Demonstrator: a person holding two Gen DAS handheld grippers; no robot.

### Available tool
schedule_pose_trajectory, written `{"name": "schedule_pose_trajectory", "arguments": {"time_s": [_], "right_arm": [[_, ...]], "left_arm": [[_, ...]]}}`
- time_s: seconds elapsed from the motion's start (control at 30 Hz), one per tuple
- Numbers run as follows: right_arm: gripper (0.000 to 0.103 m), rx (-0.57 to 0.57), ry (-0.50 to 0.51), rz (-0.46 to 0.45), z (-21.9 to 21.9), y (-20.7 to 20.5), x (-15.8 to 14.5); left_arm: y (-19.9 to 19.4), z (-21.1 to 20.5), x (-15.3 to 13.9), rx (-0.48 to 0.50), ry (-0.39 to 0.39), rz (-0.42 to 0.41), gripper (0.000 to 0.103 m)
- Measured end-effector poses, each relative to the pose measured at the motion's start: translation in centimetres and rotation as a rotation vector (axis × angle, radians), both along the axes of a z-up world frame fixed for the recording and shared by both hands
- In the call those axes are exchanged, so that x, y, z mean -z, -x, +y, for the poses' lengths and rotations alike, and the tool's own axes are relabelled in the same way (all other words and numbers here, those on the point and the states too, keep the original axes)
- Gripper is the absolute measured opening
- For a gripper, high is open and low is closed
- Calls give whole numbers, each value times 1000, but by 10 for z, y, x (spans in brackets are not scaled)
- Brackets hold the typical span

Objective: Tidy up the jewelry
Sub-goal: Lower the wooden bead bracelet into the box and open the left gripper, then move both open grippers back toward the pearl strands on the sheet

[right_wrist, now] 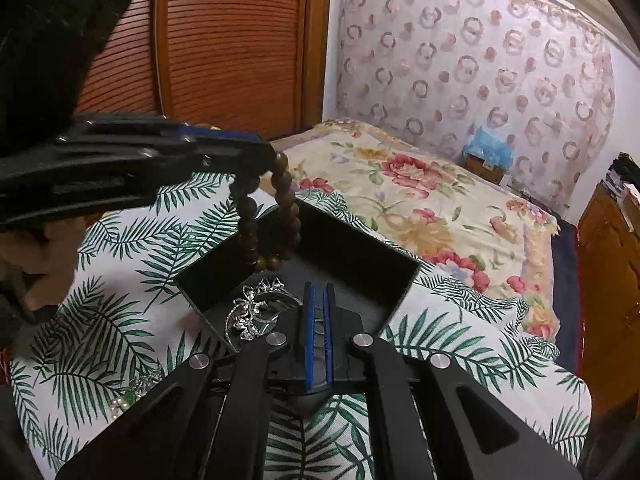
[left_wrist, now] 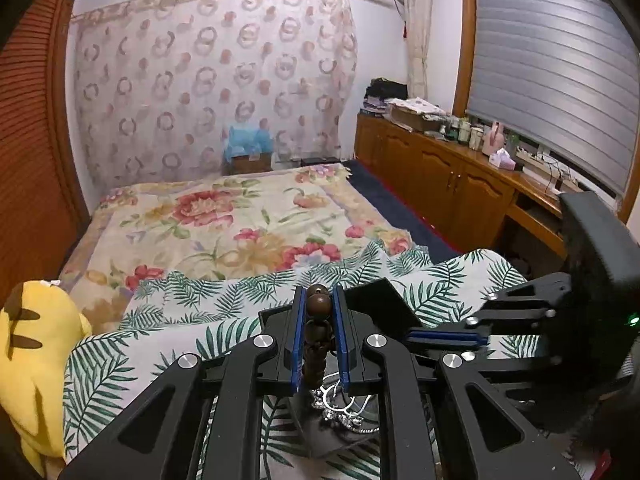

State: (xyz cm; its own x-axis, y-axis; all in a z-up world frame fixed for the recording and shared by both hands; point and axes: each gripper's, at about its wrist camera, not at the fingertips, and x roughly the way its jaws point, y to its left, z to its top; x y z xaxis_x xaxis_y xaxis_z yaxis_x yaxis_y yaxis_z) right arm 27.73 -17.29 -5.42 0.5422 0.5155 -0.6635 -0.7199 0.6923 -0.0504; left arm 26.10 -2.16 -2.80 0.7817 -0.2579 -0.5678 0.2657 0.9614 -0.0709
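The left gripper's (left_wrist: 319,304) fingers clamp a brown wooden bead bracelet (right_wrist: 269,216) hanging over the open black box (right_wrist: 316,256); the right gripper's (right_wrist: 319,296) are pressed together, empty. Lower until the loop pools inside, clear of the silver tiara (right_wrist: 256,312) on the rim, then let go.

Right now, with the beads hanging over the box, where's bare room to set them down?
The black box floor is bare toward its far corner, beyond the wooden bead bracelet held by the left claw. The near-left corner is crowded with silver jewelry. The right claw blocks the near edge. The leaf-print cloth right of the box is free.
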Motion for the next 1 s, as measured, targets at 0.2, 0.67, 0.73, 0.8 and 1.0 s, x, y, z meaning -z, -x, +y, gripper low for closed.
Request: {"name": "schedule_pose_trajectory", "arguments": {"time_s": [0.2,0.67,0.73,0.8,1.0], "right_arm": [[5,39,-8,-1,-16,9,-1],[5,89,-54,52,-53,82,9],[5,97,-58,76,-55,90,17],[5,103,-55,91,-56,99,25],[5,88,-37,124,-54,120,39]], "left_arm": [[0,5,2,-9,9,14,13],[85,2,17,32,-22,24,41],[95,2,23,30,-22,31,49],[105,3,31,27,-22,45,51],[125,11,55,14,-38,100,59]]}}
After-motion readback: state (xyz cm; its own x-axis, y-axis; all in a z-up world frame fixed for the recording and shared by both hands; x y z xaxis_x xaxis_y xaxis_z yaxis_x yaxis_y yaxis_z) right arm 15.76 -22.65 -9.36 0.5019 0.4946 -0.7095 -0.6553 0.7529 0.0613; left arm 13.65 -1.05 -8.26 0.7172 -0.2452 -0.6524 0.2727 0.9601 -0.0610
